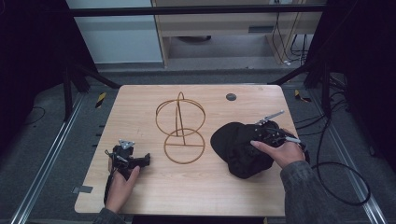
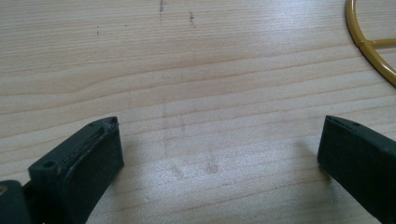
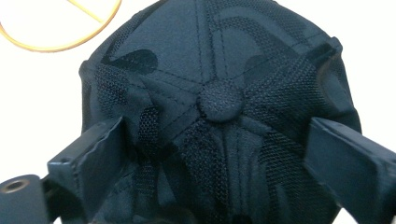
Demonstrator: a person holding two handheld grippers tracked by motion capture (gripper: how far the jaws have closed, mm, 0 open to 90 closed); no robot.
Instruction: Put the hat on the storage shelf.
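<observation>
A black mesh cap (image 1: 236, 148) lies on the right half of the wooden table (image 1: 196, 186). In the right gripper view its top button (image 3: 219, 100) sits between the jaws. My right gripper (image 3: 215, 126) is open and straddles the cap's crown (image 3: 187, 46), one jaw on either side of it. In the high view the right gripper (image 1: 261, 135) rests over the cap with a hand on it. A gold wire stand (image 1: 180, 125) with a round base stands at the table's middle. My left gripper (image 2: 220, 126) is open over bare wood, seen at the table's left (image 1: 140, 160).
The stand's gold base ring (image 2: 373, 46) shows at the top right of the left gripper view, and as a gold ring (image 3: 60, 44) beyond the cap in the right gripper view. A dark round disc (image 1: 230, 97) sits near the table's far edge. A cable (image 1: 345, 182) loops off the right side.
</observation>
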